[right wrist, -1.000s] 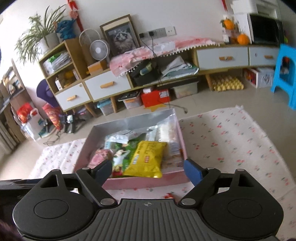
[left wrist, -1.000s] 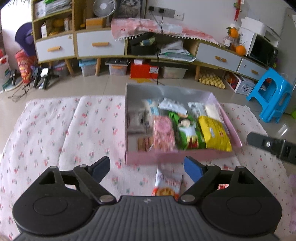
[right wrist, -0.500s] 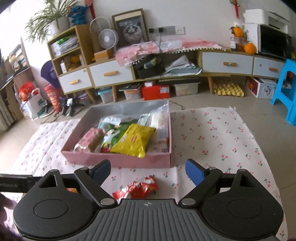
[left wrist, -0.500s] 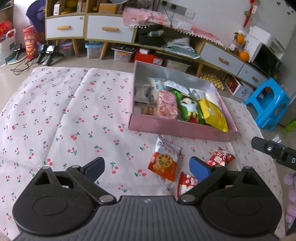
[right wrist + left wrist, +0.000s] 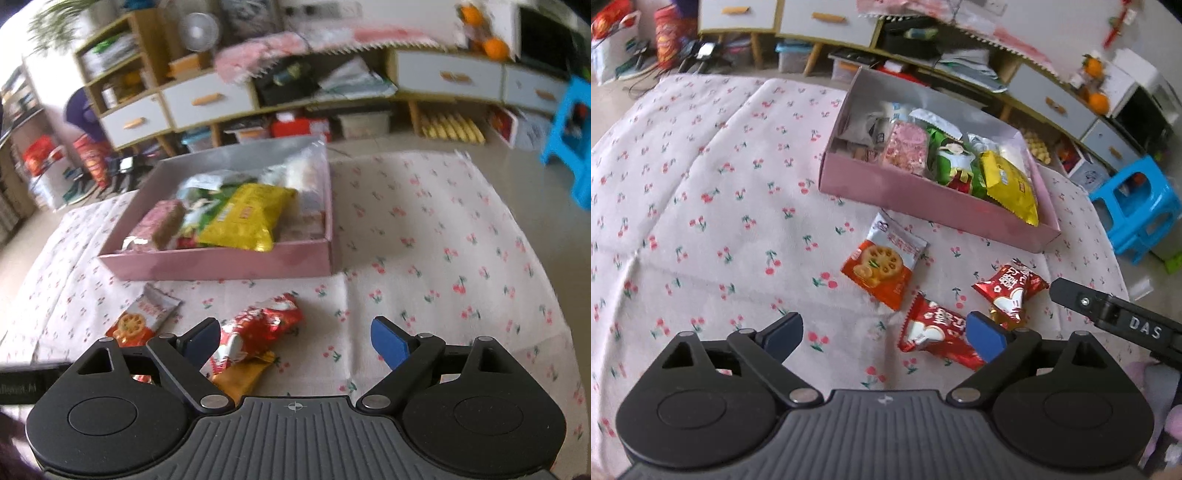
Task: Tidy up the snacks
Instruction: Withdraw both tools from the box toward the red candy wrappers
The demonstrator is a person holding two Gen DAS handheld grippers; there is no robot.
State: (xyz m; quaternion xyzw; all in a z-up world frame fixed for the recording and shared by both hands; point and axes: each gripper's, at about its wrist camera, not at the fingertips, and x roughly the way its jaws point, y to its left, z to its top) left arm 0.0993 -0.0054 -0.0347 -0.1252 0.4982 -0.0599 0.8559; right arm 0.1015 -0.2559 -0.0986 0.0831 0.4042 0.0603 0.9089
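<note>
Both your grippers, left (image 5: 884, 334) and right (image 5: 295, 338), hung released; red packets (image 5: 938, 332) overlapped, so you risked a double-grab.

We see an open pink rectangular cardboard box (image 5: 923, 192) on the cherry-print cloth, packed with a yellow foil packet (image 5: 1008, 184), a green printed packet (image 5: 955, 162) and a pink packet (image 5: 908, 147). Outside it, near its front wall, lie flat an orange-and-silver biscuit packet (image 5: 882, 266) and two crinkled red foil packets (image 5: 938, 332) (image 5: 1010, 291).
</note>
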